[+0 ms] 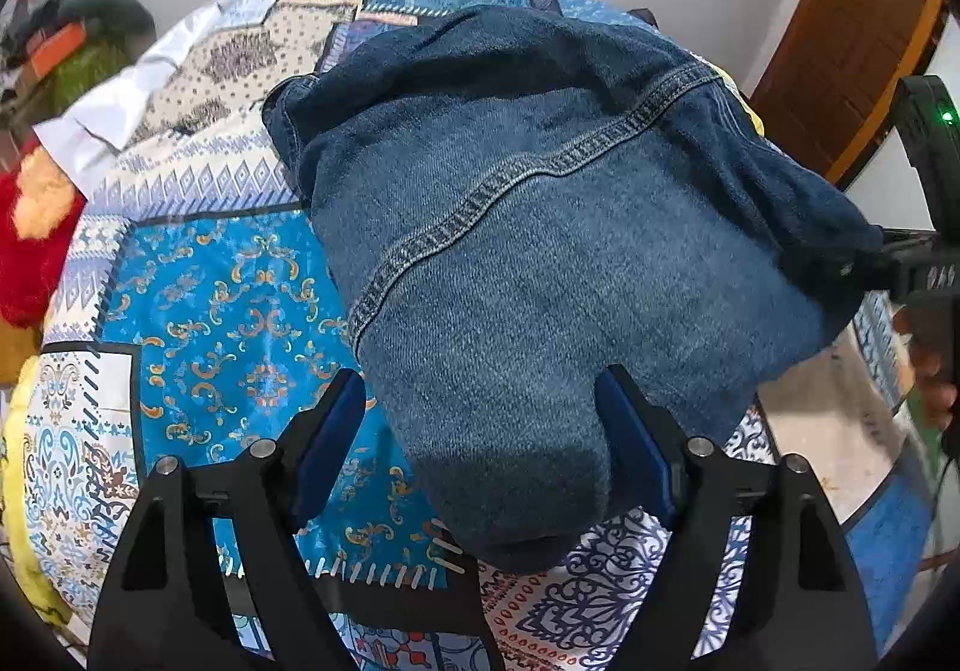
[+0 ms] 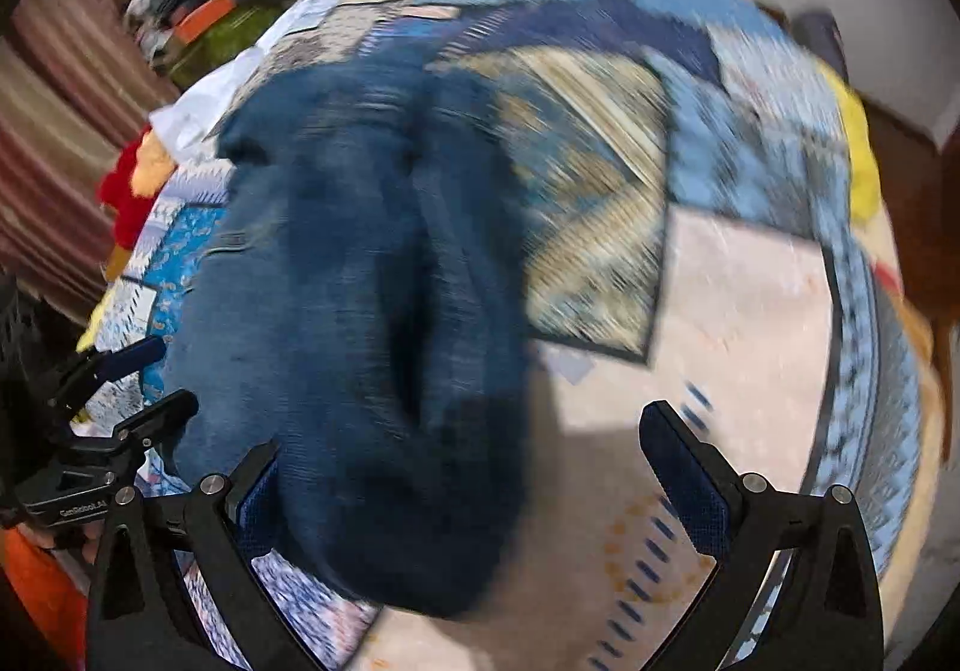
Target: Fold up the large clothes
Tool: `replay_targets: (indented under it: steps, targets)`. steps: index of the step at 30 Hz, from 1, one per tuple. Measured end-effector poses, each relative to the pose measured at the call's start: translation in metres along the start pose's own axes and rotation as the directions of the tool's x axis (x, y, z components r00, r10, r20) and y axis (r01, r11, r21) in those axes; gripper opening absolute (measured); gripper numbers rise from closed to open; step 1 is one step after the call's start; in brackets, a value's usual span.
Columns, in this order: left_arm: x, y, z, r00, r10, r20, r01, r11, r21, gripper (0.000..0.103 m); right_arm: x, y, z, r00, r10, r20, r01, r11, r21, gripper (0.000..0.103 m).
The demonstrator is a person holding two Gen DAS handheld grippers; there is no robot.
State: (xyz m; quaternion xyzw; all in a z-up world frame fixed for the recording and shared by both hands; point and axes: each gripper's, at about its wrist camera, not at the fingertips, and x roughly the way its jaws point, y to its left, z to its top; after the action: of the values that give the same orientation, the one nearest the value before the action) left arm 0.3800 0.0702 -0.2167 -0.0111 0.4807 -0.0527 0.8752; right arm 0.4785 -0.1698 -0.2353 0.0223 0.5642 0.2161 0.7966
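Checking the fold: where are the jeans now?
The jeans lie bunched on the patterned bedspread, between the open left hand-held gripper fingers in its view.

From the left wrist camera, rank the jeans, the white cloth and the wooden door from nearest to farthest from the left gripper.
1. Jeans: between the open fingers of the left gripper, centre.
2. White cloth: on the bedspread, far left.
3. Wooden door: beyond the bed, upper right.

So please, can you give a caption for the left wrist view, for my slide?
Open left claw straddling the near end of folded blue jeans on a patterned bedsheet.
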Motion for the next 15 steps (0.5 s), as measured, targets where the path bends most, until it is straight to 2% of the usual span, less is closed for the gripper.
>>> replay_targets:
  steps: [2,5,8,11,15]
  targets:
    - [-0.004,-0.006,-0.007,0.999,0.026,0.023,-0.027,0.999,0.020,0.081,-0.006,-0.016,-0.009,1.000,0.009,-0.004,-0.009,0.999,0.031,0.103]
    - [-0.011,-0.009,-0.015,0.998,0.049,0.041,-0.050,0.998,0.033,0.081,-0.017,-0.029,-0.024,0.999,-0.037,-0.005,0.037,0.999,0.037,0.103]
    - [-0.019,-0.007,-0.015,0.998,0.047,0.038,-0.048,0.999,0.022,0.080,-0.031,-0.027,-0.034,0.994,-0.107,0.007,0.107,0.994,0.016,0.103]
    - [-0.033,-0.001,-0.016,0.998,0.047,0.033,-0.048,0.998,0.035,0.080,-0.050,-0.014,-0.036,0.984,-0.174,0.048,0.176,0.983,-0.054,0.103]
    - [-0.047,0.013,-0.014,0.992,0.112,0.060,-0.115,0.992,0.049,0.080,-0.083,0.012,-0.025,0.982,-0.133,0.135,0.149,0.982,-0.117,0.103]
